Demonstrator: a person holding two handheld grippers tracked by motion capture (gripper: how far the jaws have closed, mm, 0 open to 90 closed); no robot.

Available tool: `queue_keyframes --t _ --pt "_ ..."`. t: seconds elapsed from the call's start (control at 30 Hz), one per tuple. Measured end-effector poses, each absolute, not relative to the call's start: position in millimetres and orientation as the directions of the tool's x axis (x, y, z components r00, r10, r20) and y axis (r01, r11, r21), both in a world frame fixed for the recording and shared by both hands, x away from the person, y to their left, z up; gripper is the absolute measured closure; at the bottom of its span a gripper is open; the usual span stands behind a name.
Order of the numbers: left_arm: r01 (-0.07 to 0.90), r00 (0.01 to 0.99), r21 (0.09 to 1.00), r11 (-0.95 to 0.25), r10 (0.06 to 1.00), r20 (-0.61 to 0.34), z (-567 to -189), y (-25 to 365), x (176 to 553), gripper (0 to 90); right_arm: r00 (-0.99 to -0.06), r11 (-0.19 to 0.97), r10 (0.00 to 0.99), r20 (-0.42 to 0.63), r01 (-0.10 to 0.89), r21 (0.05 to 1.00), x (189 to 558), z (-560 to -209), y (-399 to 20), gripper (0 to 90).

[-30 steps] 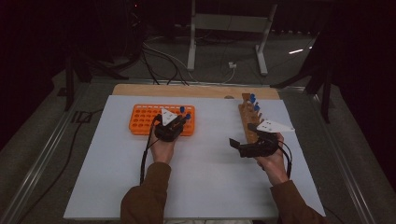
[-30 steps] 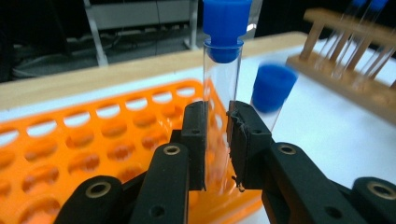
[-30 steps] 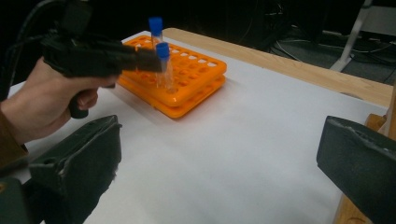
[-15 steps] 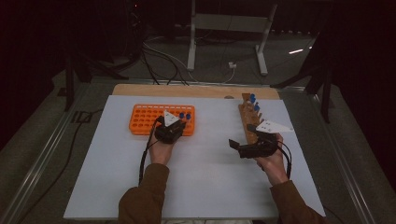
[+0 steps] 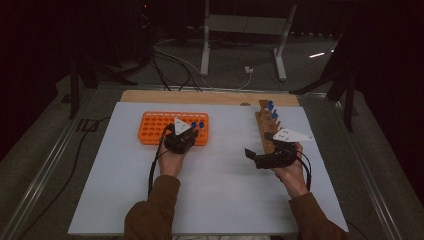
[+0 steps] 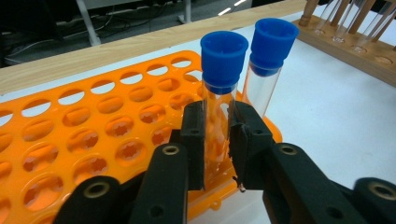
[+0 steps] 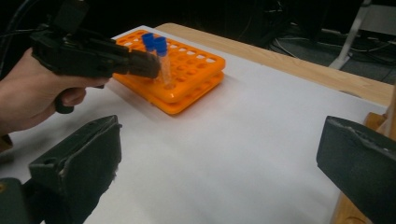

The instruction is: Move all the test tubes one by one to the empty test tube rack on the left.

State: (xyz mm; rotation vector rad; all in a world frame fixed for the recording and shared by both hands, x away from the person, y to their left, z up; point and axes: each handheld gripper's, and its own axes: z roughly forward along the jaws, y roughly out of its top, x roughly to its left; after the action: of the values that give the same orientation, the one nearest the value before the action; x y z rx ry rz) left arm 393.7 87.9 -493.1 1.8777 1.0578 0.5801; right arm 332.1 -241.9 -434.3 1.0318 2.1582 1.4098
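Note:
An orange tube rack (image 5: 155, 127) (image 6: 93, 130) (image 7: 196, 79) lies at the mat's far left. Two clear test tubes with blue caps stand in its near right corner. My left gripper (image 5: 186, 134) (image 6: 218, 135) has its pads against the nearer tube (image 6: 224, 56) (image 7: 150, 39), low on the glass. Its jaws have just been opening slightly, with the tube still between them. The second tube (image 6: 273, 44) stands right behind. My right gripper (image 5: 251, 157) (image 7: 219, 140) hovers beside the wooden rack (image 5: 265, 130) (image 6: 355, 46), open wide and with nothing in it.
The wooden rack holds several more blue-capped tubes (image 5: 271, 107) at its far end. A white mat (image 5: 220, 190) covers the table, with a wooden board edge (image 5: 200, 96) behind it. Cables and a metal stand (image 5: 240, 40) lie beyond on the floor.

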Motion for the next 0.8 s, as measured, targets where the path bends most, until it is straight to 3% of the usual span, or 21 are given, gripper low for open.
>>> queue_keyframes --t 0.3,0.57,0.8 --pt "0.422 0.558 0.877 -0.231 0.828 -0.051 -475.3 106.9 376.1 51.7 -0.637 0.211 0.765 0.098 0.391 0.896 340.4 -429.1 -250.2 0.0" --pt "0.419 0.543 0.891 -0.176 0.835 -0.090 -461.8 128.4 355.2 17.8 -0.621 0.213 0.779 0.089 0.396 0.893 346.0 -424.9 -252.6 0.0" --pt "0.423 0.530 0.894 -0.150 0.841 -0.110 -459.3 147.8 334.2 7.8 -0.613 0.231 0.787 0.067 0.394 0.890 349.8 -421.3 -254.7 0.0"
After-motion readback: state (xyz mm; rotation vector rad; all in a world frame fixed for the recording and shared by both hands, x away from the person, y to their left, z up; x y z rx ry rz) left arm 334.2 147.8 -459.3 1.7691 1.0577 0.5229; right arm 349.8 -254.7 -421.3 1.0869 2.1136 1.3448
